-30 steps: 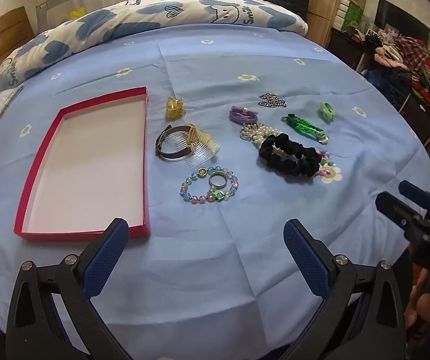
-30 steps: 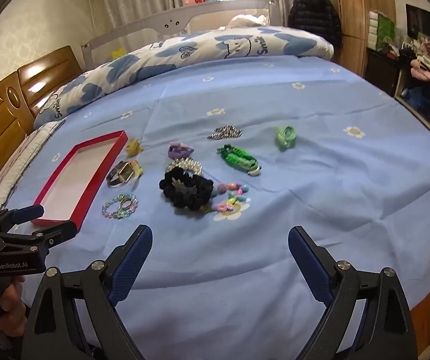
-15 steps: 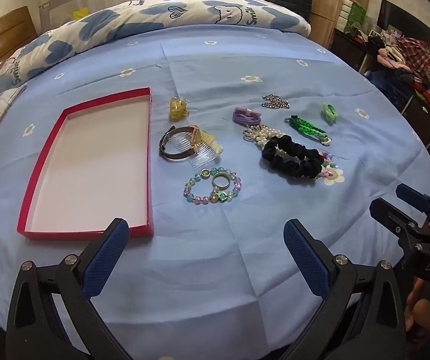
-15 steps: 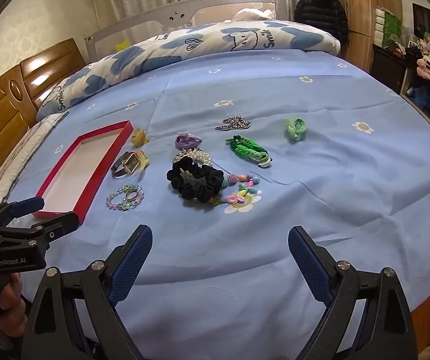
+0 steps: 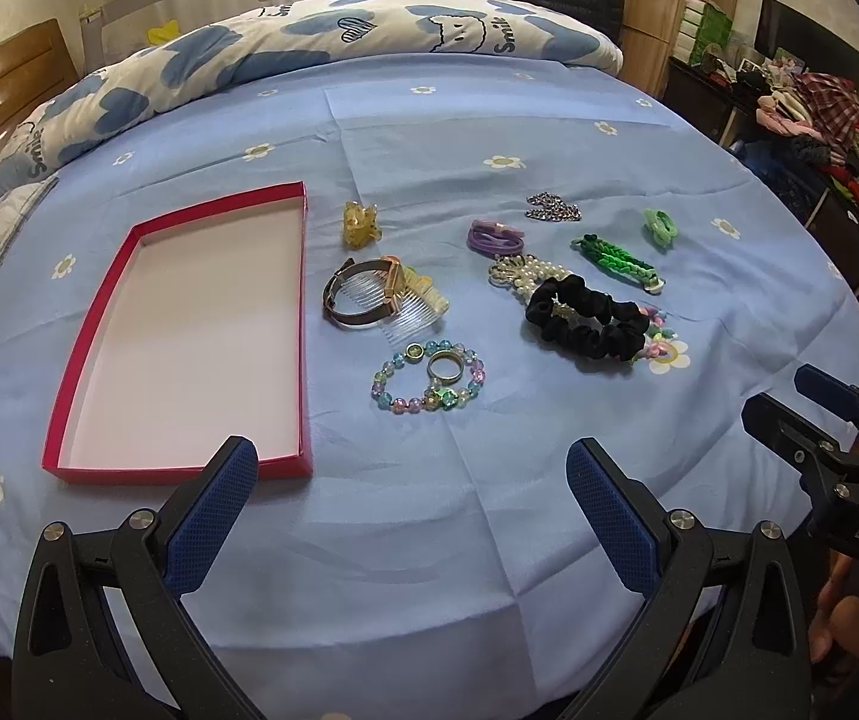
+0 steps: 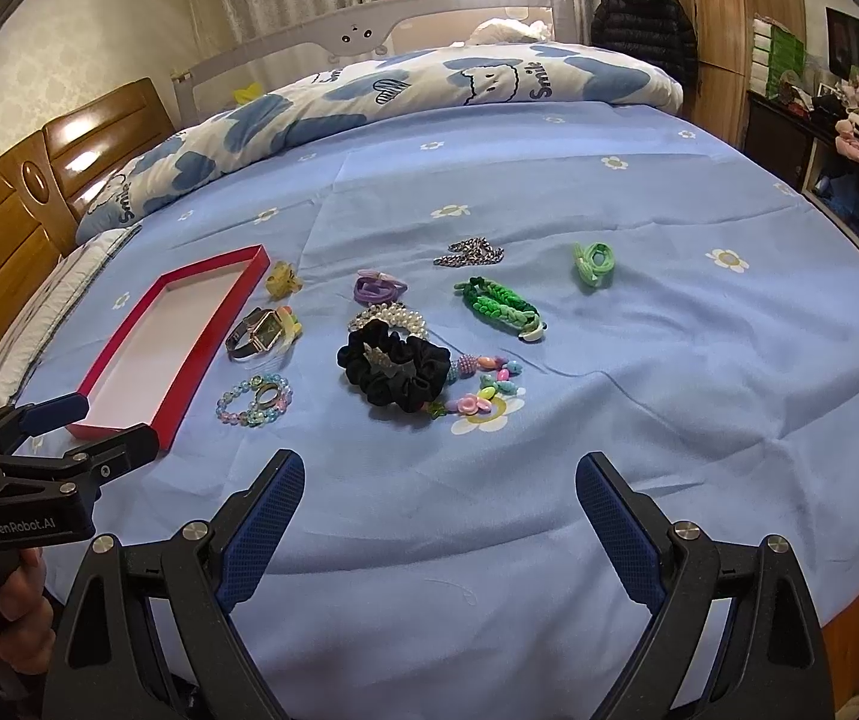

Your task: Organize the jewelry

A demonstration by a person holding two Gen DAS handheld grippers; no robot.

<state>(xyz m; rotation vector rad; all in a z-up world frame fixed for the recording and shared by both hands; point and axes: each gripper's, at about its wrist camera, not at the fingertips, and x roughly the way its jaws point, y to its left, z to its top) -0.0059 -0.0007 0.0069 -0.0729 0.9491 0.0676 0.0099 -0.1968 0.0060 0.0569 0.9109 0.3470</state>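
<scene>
An empty red box (image 5: 285,330) (image 6: 129,324) lies on the blue bedsheet at the left. Right of it lie several pieces: a yellow clip (image 5: 360,225), a watch (image 5: 357,294) on a clear comb (image 5: 414,315), a pastel bead bracelet (image 5: 426,375) (image 6: 254,399) with a ring inside, a black scrunchie (image 5: 585,318) (image 6: 396,369), a pearl piece (image 5: 525,270), purple bands (image 5: 492,236), a chain (image 5: 552,208), a green braid (image 5: 615,255) and a green tie (image 5: 659,228). My left gripper (image 5: 408,507) and right gripper (image 6: 438,516) are open, empty, near the bed's front edge.
A blue and white quilt (image 5: 309,48) lies rolled along the far side of the bed. A wooden headboard (image 6: 21,180) is at the left. Shelves with clothes (image 5: 819,120) stand at the right. The bed edge drops off just below both grippers.
Both grippers have drawn back and lifted slightly, so the jewelry sits a little further away. Both stay open; nothing on the bed has moved.
</scene>
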